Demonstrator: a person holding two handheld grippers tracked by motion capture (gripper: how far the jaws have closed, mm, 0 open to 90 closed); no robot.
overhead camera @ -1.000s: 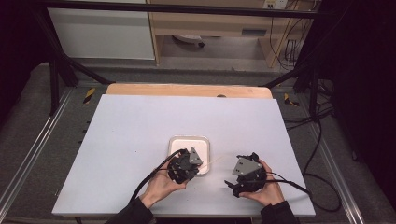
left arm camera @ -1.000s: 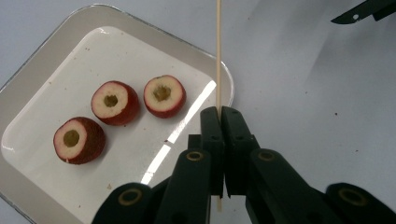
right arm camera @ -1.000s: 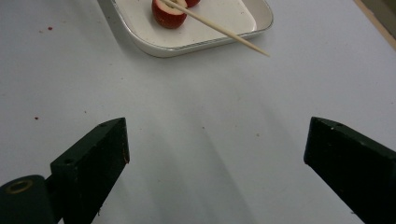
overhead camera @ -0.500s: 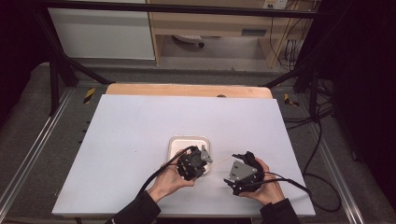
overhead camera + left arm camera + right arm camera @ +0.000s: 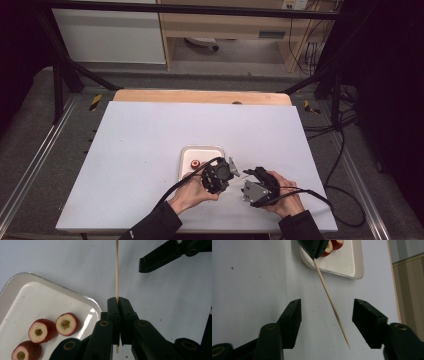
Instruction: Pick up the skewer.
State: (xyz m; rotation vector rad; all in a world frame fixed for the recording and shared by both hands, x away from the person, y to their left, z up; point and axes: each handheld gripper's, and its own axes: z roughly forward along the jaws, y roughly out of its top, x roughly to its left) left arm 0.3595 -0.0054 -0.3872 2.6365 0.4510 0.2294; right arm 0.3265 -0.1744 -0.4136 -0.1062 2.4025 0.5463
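My left gripper (image 5: 118, 300) is shut on a thin wooden skewer (image 5: 116, 267), which sticks out straight past the closed jaws. In the high view the left gripper (image 5: 227, 172) sits at the tray's right front corner, facing my right gripper (image 5: 251, 176). In the right gripper view the skewer (image 5: 329, 298) slants down between my right gripper's (image 5: 327, 307) jaws. Those jaws have just been closing, but both pads stand clear of the stick. Three cored red fruit slices (image 5: 66, 324) lie in the white tray (image 5: 15, 282).
The tray (image 5: 186, 150) rests on a pale table (image 5: 150, 130) near its front middle, with a slice (image 5: 195, 163) showing in it. A wooden strip (image 5: 200, 96) runs along the table's far edge. Cables trail from both grippers toward the person.
My left gripper has moved right, off the tray and toward the right gripper, carrying the skewer. The right hand has stayed in place.
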